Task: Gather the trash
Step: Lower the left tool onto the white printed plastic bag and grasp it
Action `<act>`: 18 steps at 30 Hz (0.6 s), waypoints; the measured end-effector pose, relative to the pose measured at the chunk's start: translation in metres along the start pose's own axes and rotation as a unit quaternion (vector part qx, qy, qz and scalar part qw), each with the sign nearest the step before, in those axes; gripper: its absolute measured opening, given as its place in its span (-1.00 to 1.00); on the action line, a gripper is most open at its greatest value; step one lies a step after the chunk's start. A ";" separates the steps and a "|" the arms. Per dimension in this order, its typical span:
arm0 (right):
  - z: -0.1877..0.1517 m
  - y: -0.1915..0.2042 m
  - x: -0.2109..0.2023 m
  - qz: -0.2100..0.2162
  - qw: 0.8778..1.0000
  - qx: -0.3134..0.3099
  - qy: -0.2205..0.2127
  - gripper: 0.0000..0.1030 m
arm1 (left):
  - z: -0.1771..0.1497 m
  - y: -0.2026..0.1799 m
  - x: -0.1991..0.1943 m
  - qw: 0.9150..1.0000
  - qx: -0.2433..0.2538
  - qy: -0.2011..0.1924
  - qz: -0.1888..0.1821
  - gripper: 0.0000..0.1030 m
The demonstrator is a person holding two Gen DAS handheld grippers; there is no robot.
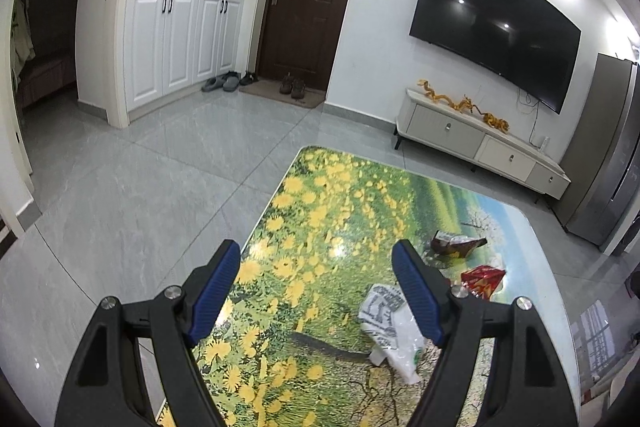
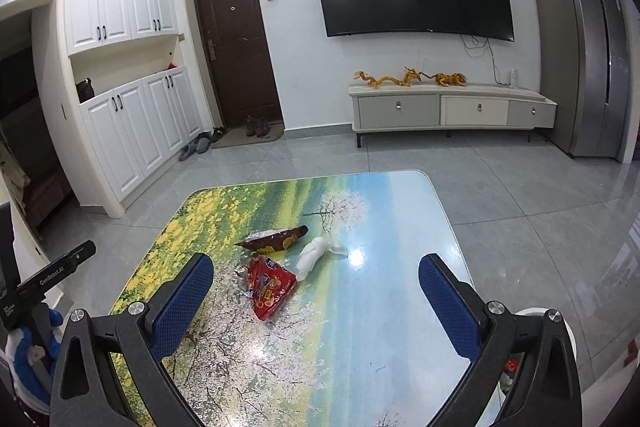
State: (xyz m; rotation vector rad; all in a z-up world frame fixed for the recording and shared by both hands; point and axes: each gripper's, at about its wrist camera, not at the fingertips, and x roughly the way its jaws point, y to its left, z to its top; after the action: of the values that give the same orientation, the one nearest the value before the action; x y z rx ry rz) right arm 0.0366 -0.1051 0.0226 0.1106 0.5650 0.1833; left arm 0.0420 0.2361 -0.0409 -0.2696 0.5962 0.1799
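On the flower-landscape table (image 1: 320, 195) lie a brown wrapper (image 1: 458, 245), a red snack wrapper (image 1: 482, 277) and a white printed plastic bag (image 1: 390, 323), the bag partly behind one blue finger. My left gripper (image 1: 316, 251) hovers open over the table's near left part, with nothing between its pads. In the right wrist view the brown wrapper (image 2: 276, 239), the red wrapper (image 2: 270, 287) and a crumpled white tissue (image 2: 316, 255) lie ahead on the table (image 2: 380, 307). My right gripper (image 2: 316, 265) is open above them, touching none.
A white round container (image 2: 560, 319) shows behind the right finger at the table's near right corner. A gloved hand (image 2: 24, 359) holds the other tool at the left edge. Grey tiled floor (image 1: 140, 207) surrounds the table; a TV cabinet (image 2: 452, 107) stands against the far wall.
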 end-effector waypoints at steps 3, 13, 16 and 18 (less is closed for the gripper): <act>-0.004 0.001 0.002 -0.005 1.000 0.002 0.006 1.00 | -0.004 0.000 0.010 1.000 0.000 0.014 -0.006 0.50; -0.012 -0.006 0.009 -0.014 1.000 0.013 0.019 1.00 | -0.018 -0.021 0.027 0.998 0.033 0.040 -0.026 0.50; -0.014 -0.008 0.011 -0.014 0.999 0.017 0.022 1.00 | -0.019 -0.026 0.027 0.998 0.042 0.040 -0.023 0.50; -0.016 -0.009 0.014 -0.013 0.999 0.018 0.027 1.00 | -0.019 -0.031 0.026 0.998 0.048 0.038 -0.021 0.50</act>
State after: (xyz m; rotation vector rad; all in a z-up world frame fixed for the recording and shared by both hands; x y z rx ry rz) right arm 0.0406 -0.1105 0.0008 0.1341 0.6228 0.1507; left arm 0.0611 0.2029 -0.0651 -0.1964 0.6722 0.0999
